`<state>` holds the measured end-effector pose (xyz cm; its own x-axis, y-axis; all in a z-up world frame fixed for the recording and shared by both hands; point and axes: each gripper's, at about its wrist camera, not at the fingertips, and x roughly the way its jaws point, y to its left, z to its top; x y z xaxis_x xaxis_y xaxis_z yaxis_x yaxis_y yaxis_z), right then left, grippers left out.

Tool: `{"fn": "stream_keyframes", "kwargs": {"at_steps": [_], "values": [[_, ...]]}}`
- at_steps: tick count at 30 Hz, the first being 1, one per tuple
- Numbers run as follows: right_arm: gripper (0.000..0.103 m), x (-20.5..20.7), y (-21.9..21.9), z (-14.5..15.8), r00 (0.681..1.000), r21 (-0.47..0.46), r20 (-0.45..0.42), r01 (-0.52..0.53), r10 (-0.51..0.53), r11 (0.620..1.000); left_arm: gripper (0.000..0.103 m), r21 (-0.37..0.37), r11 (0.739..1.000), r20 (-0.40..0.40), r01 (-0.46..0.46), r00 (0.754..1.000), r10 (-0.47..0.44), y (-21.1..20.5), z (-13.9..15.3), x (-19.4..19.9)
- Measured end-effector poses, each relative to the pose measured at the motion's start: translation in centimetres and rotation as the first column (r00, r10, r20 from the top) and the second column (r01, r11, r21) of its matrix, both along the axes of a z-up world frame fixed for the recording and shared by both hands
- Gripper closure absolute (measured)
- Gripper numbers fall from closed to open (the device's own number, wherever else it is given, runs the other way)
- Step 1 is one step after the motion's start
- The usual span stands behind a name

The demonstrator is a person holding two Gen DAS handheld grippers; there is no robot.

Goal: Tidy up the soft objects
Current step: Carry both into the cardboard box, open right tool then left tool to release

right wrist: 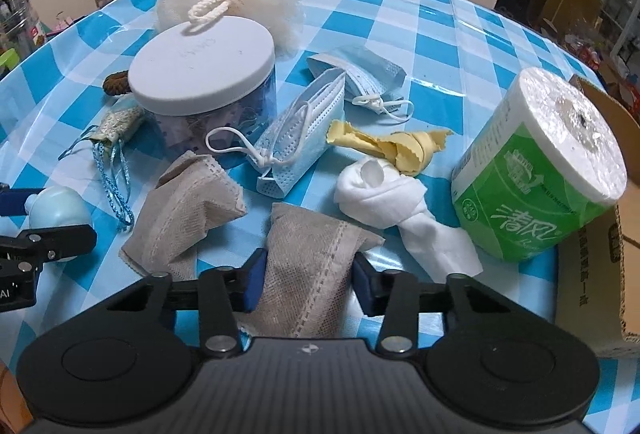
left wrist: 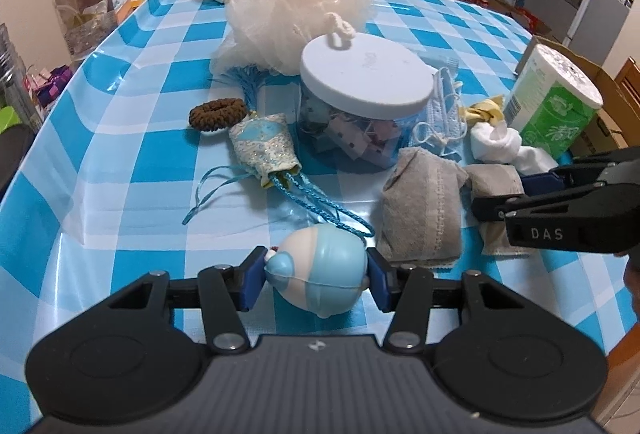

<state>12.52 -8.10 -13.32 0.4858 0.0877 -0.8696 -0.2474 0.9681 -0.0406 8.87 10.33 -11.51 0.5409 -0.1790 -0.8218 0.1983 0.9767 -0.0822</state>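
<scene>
Two grey pouches (right wrist: 188,209), two masks (right wrist: 300,137).

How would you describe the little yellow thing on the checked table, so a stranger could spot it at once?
Start at the big green-wrapped paper roll on the blue-checked tablecloth. To its left lies a knotted white cloth, and touching its far side is the yellow cloth: a small crumpled strip with zigzag-cut edges. It is the only yellow piece there, beside the pale blue face masks.

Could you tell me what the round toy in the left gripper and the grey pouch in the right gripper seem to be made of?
Round toy: probably smooth rubber or plastic, slightly glossy. Grey pouch: likely nonwoven fabric, matte mesh texture, stitched seam.
</scene>
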Motion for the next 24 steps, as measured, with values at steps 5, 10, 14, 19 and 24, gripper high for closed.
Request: {"fn": "stream_keyframes", "kwargs": {"at_steps": [5,10,14,19,24], "values": [[0.062,-0.3,-0.6,0.9,1.0,0.012,-0.009,-0.017,0.017,1.0,0.053,0.001,1.0,0.005,0.029,1.0,-0.029,-0.5,1.4,-0.3],[0.063,-0.9,-1.9,2.3,0.999,0.04,-0.004,-0.045,0.045,0.998,0.053,0.012,0.999,0.006,0.047,0.999,-0.047,-1.3,2.8,-0.4],[0.063,-1.2,-3.2,3.5,0.997,0.059,0.001,-0.083,0.083,0.995,0.053,0.036,0.998,0.012,0.054,0.998,-0.055,-2.4,4.2,-0.8],[0.063,-1.9,-5.4,5.5,0.993,0.071,0.01,-0.12,0.12,0.99,0.053,0.041,0.996,0.011,0.08,0.997,-0.08,-4.2,6.0,-1.3],[0.063,-2.7,-9.3,8.5,0.993,0.08,0.04,-0.115,0.112,0.99,0.053,0.036,0.991,0.014,0.125,0.992,-0.126,-6.7,7.7,-1.5]]}}
